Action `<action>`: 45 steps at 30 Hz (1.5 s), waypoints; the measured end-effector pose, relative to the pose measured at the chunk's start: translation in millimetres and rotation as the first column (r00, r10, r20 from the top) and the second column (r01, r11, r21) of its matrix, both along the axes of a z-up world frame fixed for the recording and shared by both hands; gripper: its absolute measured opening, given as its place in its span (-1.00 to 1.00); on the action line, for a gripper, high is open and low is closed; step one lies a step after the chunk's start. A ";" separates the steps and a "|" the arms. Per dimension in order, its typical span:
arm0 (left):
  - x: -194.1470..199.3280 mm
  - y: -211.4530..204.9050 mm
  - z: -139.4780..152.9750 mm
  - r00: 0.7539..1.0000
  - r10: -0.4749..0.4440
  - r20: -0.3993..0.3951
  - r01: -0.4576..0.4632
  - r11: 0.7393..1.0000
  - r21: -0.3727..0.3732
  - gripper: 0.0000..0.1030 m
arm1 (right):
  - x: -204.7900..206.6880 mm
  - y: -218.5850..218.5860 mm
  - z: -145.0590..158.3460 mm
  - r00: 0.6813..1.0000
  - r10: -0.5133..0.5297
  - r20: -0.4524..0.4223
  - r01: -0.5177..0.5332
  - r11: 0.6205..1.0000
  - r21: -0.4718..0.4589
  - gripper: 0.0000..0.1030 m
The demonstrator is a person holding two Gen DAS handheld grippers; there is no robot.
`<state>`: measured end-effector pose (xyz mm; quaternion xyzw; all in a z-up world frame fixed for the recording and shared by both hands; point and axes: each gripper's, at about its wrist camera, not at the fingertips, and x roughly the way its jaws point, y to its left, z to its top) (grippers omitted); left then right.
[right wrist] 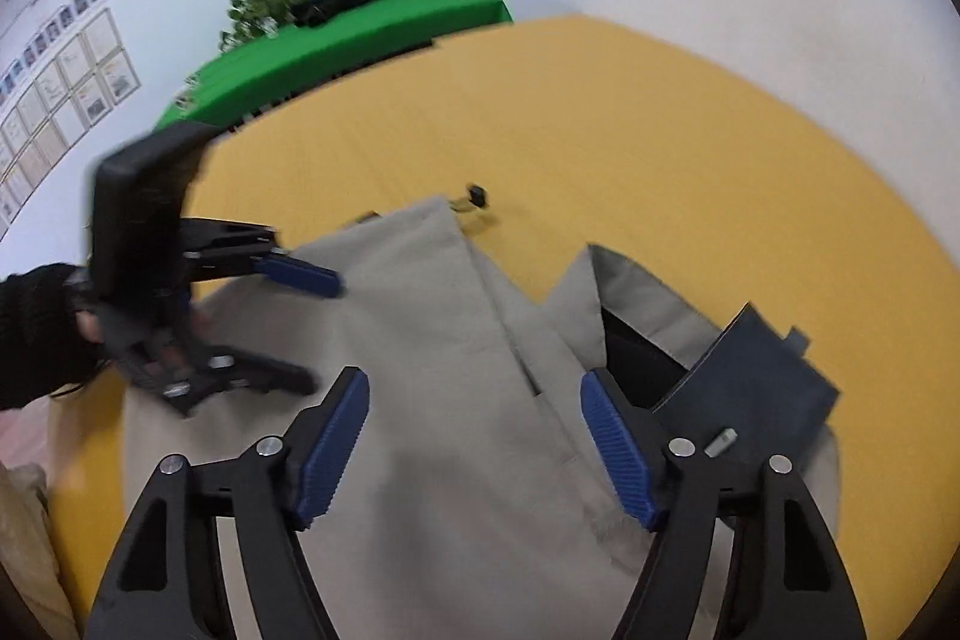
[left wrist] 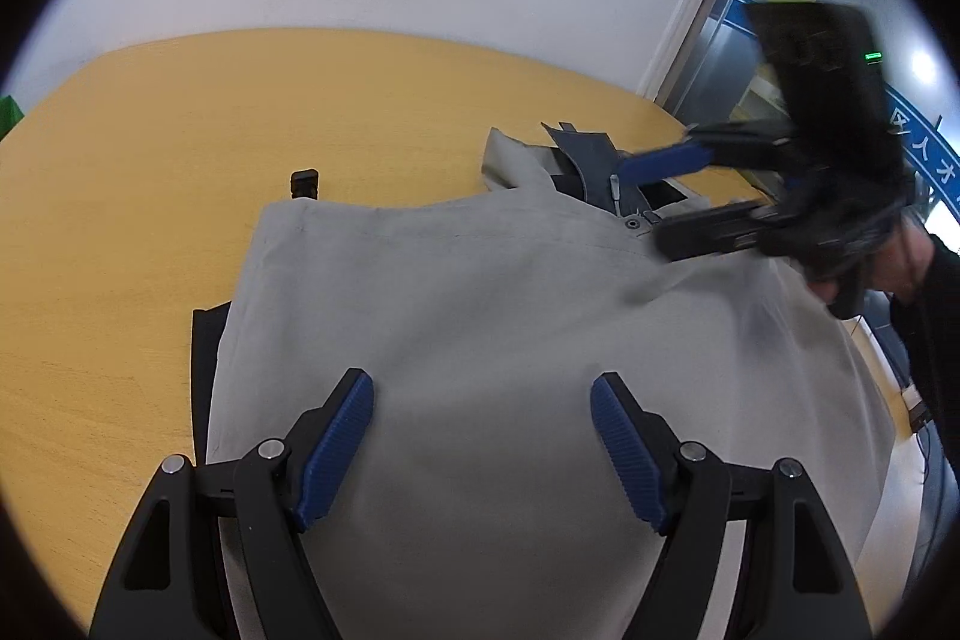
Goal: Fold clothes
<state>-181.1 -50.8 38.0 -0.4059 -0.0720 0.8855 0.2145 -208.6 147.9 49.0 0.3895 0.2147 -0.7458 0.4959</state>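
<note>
One yellow table (left wrist: 150, 232), lots of bare top beyond and left of the cloth. One beige pair of trousers (left wrist: 480, 316) lies on it, waistband to my right, dark lining showing. Both my tongs hover over it, gaping, gripping nothing: left tongs (left wrist: 483, 400) mid-fabric, right tongs (right wrist: 474, 397) near the fly. One small black clip (left wrist: 304, 183) just past the far edge.

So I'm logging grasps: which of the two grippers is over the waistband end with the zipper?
The right gripper: open above the fly of the beige trousers. The left gripper hangs over plain fabric.
</note>
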 end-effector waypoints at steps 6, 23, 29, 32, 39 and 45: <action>0.4 -4.7 0.3 1.000 0.001 0.003 -0.001 1.000 0.029 0.47 | -20.6 -22.0 -39.6 0.997 -0.026 0.071 0.019 0.995 0.098 -0.11; 6.4 17.1 -2.8 1.000 0.008 0.012 -0.006 0.994 -0.113 0.47 | -25.7 3.6 -12.6 0.964 -0.230 -0.136 0.240 0.969 0.060 -0.10; 4.5 15.5 -4.7 1.000 0.008 0.024 -0.006 0.995 -0.099 0.48 | 39.8 85.2 8.6 0.956 -0.277 -0.100 0.267 0.958 -0.104 0.85; 2.8 16.9 -5.0 1.000 0.008 0.025 -0.006 0.994 -0.107 0.49 | 69.3 109.6 -23.7 0.963 -0.249 -0.100 0.255 0.966 0.048 0.85; 1.5 12.7 -6.1 0.999 0.022 0.028 -0.019 0.995 -0.095 0.49 | 40.5 238.1 -45.4 0.801 -0.595 -0.068 0.598 0.789 0.140 0.87; 18.1 25.5 9.5 1.000 0.024 0.000 -0.024 0.990 -0.142 0.49 | 130.7 240.6 12.1 0.844 -0.533 -0.052 0.528 0.845 -0.086 0.96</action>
